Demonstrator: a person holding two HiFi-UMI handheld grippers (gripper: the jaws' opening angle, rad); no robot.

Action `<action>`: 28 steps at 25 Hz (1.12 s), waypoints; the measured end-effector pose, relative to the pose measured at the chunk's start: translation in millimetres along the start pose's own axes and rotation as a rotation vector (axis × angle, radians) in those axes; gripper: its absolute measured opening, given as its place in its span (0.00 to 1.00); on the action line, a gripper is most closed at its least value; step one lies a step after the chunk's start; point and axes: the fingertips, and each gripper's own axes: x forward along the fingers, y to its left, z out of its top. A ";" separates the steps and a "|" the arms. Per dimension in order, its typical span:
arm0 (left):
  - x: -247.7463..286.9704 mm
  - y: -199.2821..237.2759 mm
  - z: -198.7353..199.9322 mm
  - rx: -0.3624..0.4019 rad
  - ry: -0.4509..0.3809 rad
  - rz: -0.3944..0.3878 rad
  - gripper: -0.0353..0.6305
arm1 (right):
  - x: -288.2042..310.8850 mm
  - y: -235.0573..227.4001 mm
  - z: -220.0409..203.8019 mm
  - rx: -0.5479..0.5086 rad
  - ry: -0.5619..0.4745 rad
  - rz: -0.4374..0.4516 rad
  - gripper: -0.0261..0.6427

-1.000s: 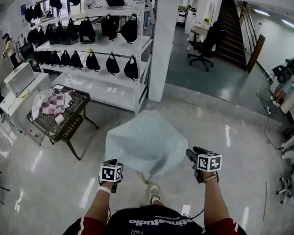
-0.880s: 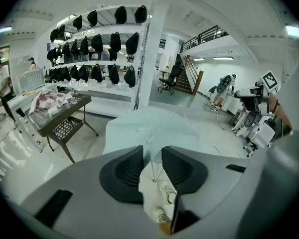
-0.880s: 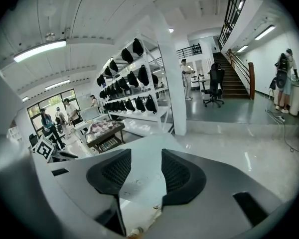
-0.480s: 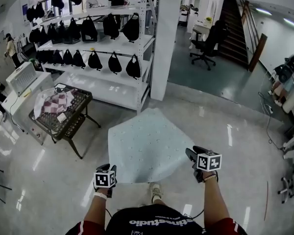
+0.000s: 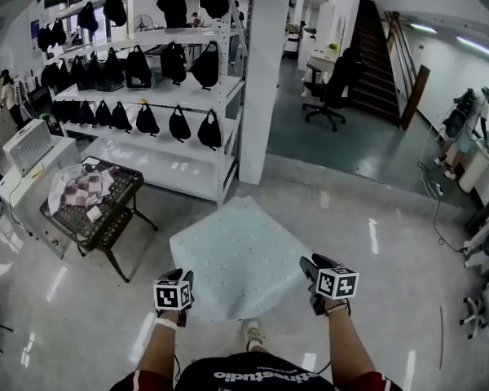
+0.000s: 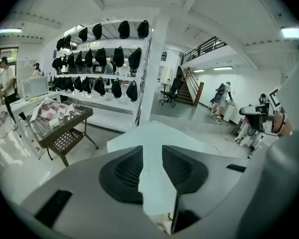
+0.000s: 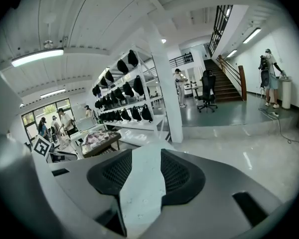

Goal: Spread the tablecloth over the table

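A pale blue dotted tablecloth (image 5: 236,255) is stretched out flat in front of me in the head view, and it hides any table beneath it. My left gripper (image 5: 183,278) is shut on its near left corner, and my right gripper (image 5: 308,265) is shut on its near right corner. In the left gripper view the cloth (image 6: 150,148) runs out from between the closed pads (image 6: 127,169). The right gripper view shows the same cloth (image 7: 145,180) pinched between the dark ribbed pads (image 7: 174,176).
A dark mesh cart (image 5: 106,218) carrying a checked cloth stands at the left. Behind it are white shelves (image 5: 159,88) of black bags and a white pillar (image 5: 263,80). An office chair (image 5: 330,88) and stairs lie beyond. A person (image 5: 460,125) stands at far right.
The cloth went from drooping at its edges to lying flat and taut. My left gripper moved outward to the left and slightly toward me; the right gripper shifted a little left.
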 end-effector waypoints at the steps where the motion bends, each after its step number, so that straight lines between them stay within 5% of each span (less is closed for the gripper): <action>1: 1.6 -3.6 8.5 0.006 -0.013 -0.006 0.25 | -1.4 0.9 2.2 0.003 -0.011 -0.003 0.34; 11: 2.2 -42.4 90.8 0.040 -0.147 -0.092 0.25 | -1.9 13.6 32.2 -0.039 -0.064 0.003 0.33; 28: -62.4 -107.7 232.3 0.097 -0.469 -0.193 0.25 | -51.9 48.1 133.5 -0.122 -0.333 -0.017 0.28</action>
